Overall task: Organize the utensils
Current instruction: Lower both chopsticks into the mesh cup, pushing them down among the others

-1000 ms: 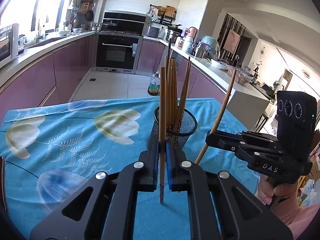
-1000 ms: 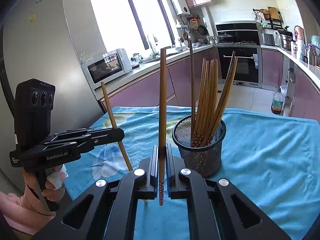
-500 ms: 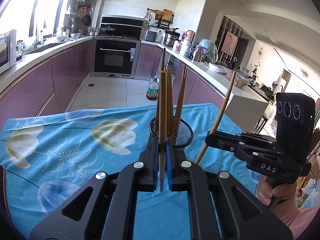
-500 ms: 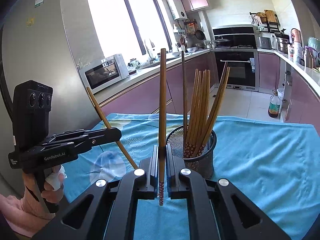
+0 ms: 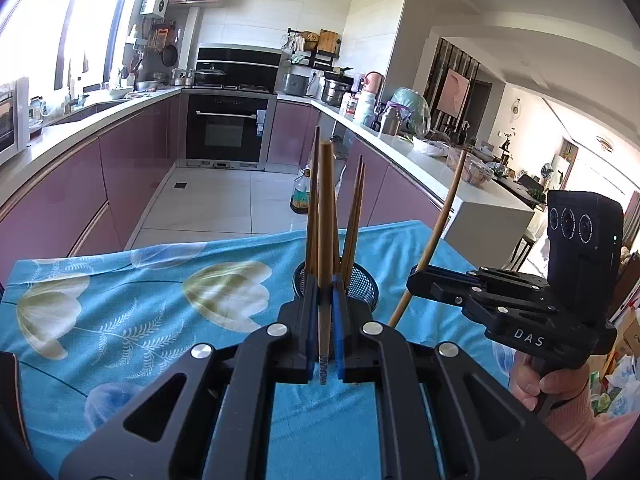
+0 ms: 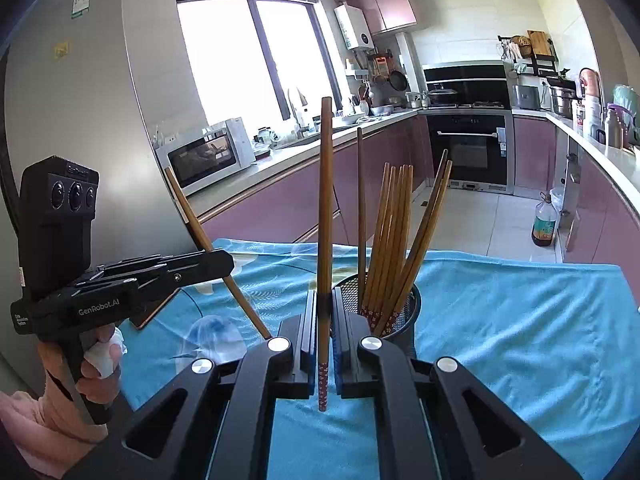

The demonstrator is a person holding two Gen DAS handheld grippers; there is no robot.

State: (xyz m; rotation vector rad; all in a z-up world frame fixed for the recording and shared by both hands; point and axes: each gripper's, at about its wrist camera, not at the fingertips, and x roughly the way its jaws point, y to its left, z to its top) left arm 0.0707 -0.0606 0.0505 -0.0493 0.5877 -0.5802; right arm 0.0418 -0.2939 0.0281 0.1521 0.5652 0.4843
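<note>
A black mesh holder [image 6: 400, 312] with several brown chopsticks [image 6: 390, 236] stands on the blue flowered tablecloth [image 6: 500, 320]. My left gripper [image 5: 323, 312] is shut on one upright chopstick [image 5: 326, 220], directly in front of the holder [image 5: 362, 284]. My right gripper [image 6: 323, 320] is shut on another upright chopstick [image 6: 325, 200], left of and nearer than the holder. Each gripper shows in the other's view, the left [image 6: 224, 258] and the right [image 5: 416, 280], each with its chopstick held slanted.
The table edge runs behind the holder, with kitchen floor beyond. An oil bottle [image 6: 544, 224] stands on the floor. Purple cabinets and counters line both sides. A dark flat object [image 6: 154, 312] lies on the cloth at the left edge.
Both grippers have pulled back and up from the holder, which looks smaller and lower now. Each keeps its chopstick.
</note>
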